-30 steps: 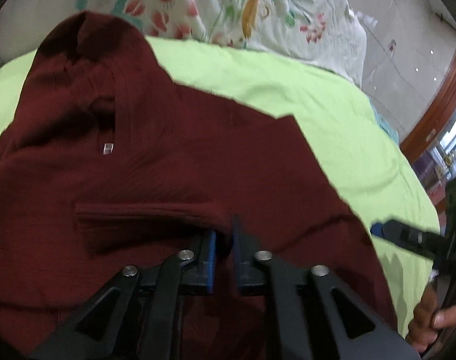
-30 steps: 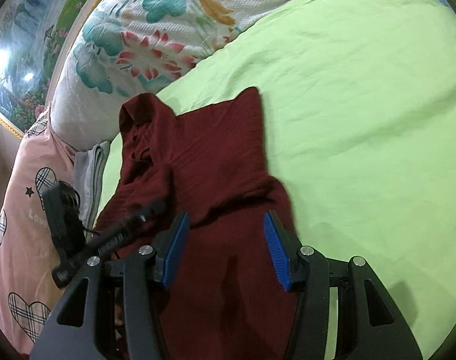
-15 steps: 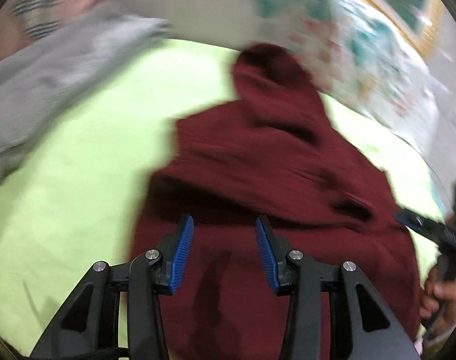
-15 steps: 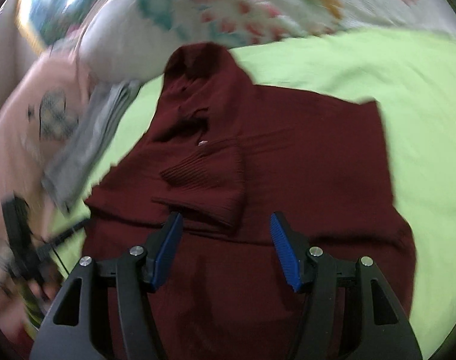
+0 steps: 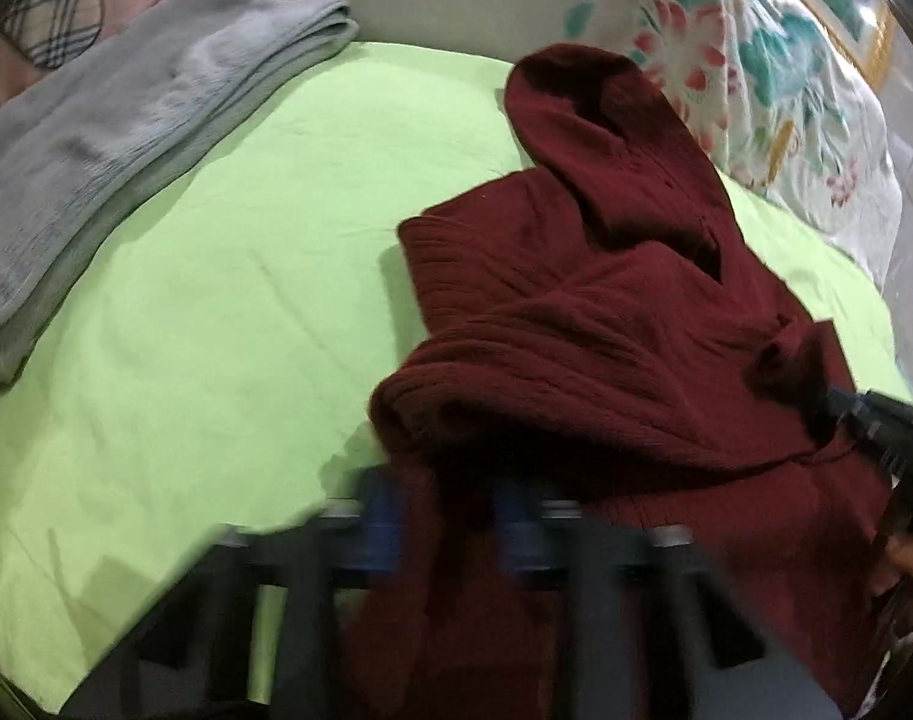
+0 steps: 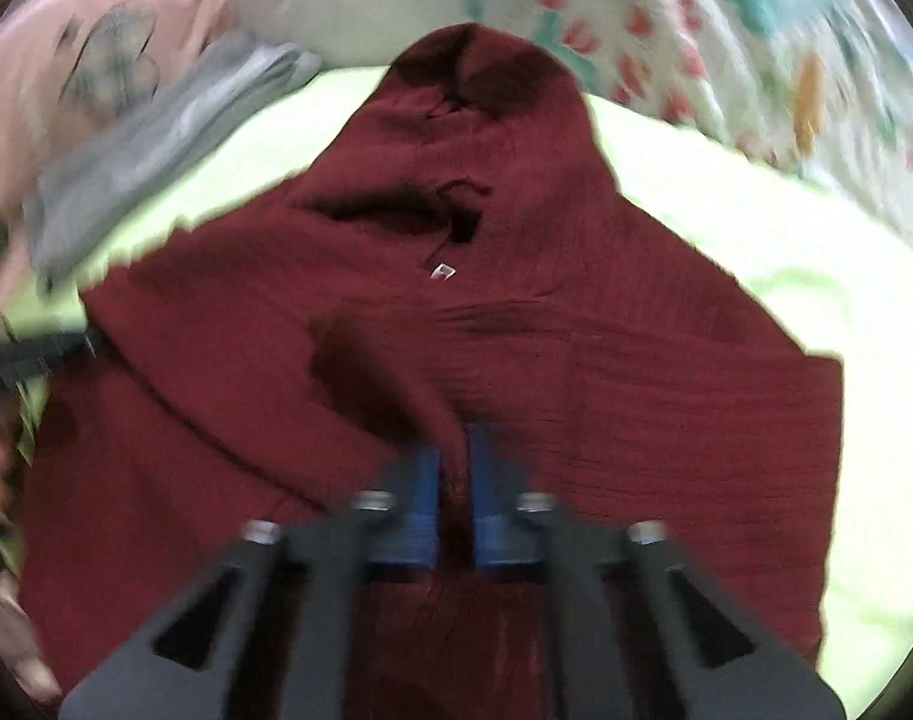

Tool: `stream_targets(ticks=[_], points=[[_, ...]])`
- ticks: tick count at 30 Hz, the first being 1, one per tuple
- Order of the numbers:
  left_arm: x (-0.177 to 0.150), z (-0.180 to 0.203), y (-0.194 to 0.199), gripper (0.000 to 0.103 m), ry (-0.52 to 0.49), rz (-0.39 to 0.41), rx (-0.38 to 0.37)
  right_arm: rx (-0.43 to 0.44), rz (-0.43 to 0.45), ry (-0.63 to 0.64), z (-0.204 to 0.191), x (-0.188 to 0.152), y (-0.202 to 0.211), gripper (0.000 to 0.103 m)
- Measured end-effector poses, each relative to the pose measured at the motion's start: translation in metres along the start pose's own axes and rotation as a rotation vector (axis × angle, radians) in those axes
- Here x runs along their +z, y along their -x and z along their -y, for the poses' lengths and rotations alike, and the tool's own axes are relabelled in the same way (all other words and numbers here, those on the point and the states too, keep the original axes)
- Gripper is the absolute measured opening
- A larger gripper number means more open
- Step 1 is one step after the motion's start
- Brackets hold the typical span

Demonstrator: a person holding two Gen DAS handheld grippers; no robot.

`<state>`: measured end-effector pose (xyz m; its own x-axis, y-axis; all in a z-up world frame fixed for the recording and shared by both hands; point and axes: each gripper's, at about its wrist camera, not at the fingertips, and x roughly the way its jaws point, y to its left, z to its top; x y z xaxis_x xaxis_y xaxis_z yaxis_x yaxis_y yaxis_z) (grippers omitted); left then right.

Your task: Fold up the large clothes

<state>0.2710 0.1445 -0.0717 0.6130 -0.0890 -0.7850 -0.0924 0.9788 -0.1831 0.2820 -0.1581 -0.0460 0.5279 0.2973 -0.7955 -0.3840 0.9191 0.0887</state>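
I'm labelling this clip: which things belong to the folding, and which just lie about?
In the job: maroon hooded sweater; right gripper, shut on its cloth; left gripper.
Lying about: folded grey garment; floral quilt; green sheet.

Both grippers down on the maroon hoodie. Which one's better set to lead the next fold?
Probably right. The right gripper is pinched on a clear ridge of the maroon hoodie, mid-garment. The left gripper sits at the hoodie's bunched edge, blurred, its jaws just closing.
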Motion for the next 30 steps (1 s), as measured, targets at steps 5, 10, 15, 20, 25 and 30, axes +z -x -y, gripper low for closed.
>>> stream_targets(ticks=[5,10,15,20,25,30], points=[[-0.005,0.002,0.022,0.004,0.002,0.059,0.032,0.043,0.144,-0.436,0.092,-0.016,0.046,0.005],[-0.025,-0.002,0.015,0.003,0.024,0.012,0.057,0.001,-0.017,-0.597,0.131,-0.056,0.036,0.018],[-0.031,-0.013,0.021,0.005,0.076,0.022,0.019,-0.044,0.084,-0.528,0.106,-0.051,0.072,0.046],[-0.035,-0.017,0.020,0.006,0.093,0.038,-0.014,0.215,0.074,-0.292,0.024,0.015,0.051,0.055],[-0.037,-0.019,0.018,0.006,0.108,0.047,-0.029,0.383,-0.039,-0.007,-0.091,0.090,-0.021,0.055],[-0.038,-0.023,0.016,0.006,0.124,0.052,-0.046,0.403,-0.192,0.165,-0.176,0.127,-0.099,0.055]])
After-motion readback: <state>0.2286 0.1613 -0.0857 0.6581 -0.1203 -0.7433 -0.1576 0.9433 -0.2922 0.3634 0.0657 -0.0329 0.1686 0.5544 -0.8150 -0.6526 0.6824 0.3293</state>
